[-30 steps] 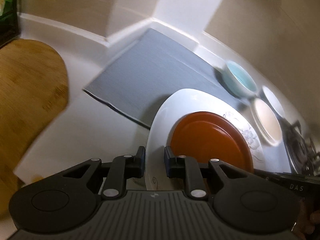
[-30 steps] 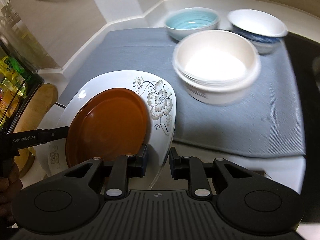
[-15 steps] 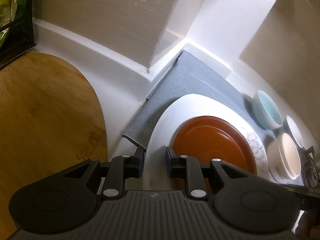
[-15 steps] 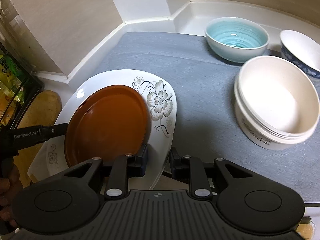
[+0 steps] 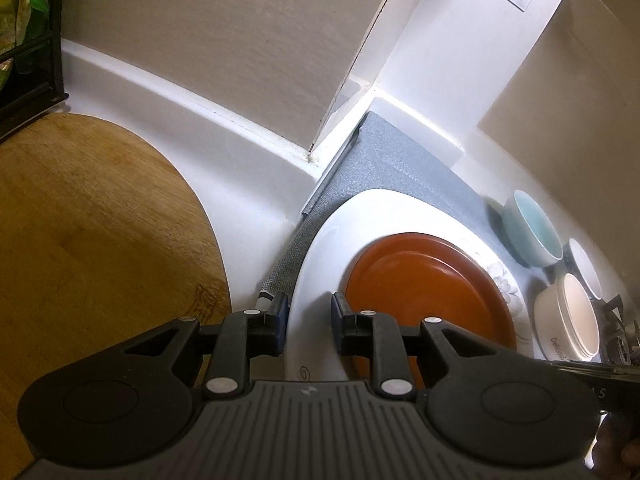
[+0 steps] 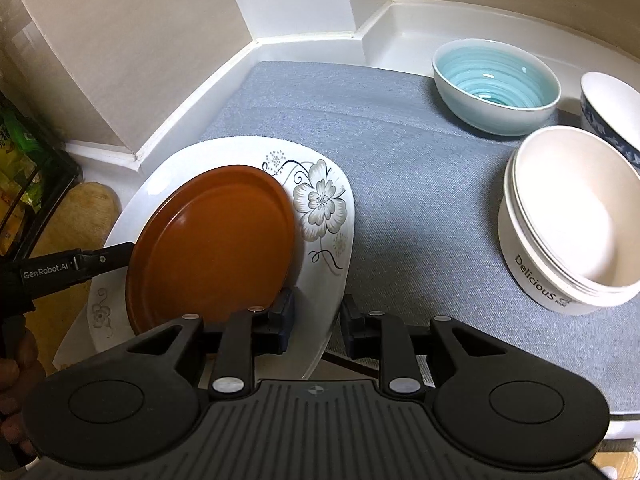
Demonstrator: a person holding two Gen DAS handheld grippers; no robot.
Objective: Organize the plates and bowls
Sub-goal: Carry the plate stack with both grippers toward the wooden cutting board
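Note:
A large white plate (image 6: 320, 200) with a grey flower print carries a smaller brown plate (image 6: 212, 240). It lies over the left end of a grey mat (image 6: 400, 152). My right gripper (image 6: 318, 316) clasps its near rim, and the jaws are opening with the rim still between the pads. In the left wrist view my left gripper (image 5: 308, 320) is shut on the opposite rim of the white plate (image 5: 332, 248), beside the brown plate (image 5: 428, 292). The left gripper's finger (image 6: 76, 266) reaches in from the left.
On the mat's right side stand a teal bowl (image 6: 496, 84), a cream bowl (image 6: 572, 220) and a blue-patterned white bowl (image 6: 612, 108). A wooden cutting board (image 5: 88, 220) and a black rack (image 5: 28, 60) lie left. Walls and a white pillar close the back.
Both grippers carried the stacked plates from the counter's front onto the left end of the mat, toward the wall corner. The bowls slid right in view. Little has moved in the last half second.

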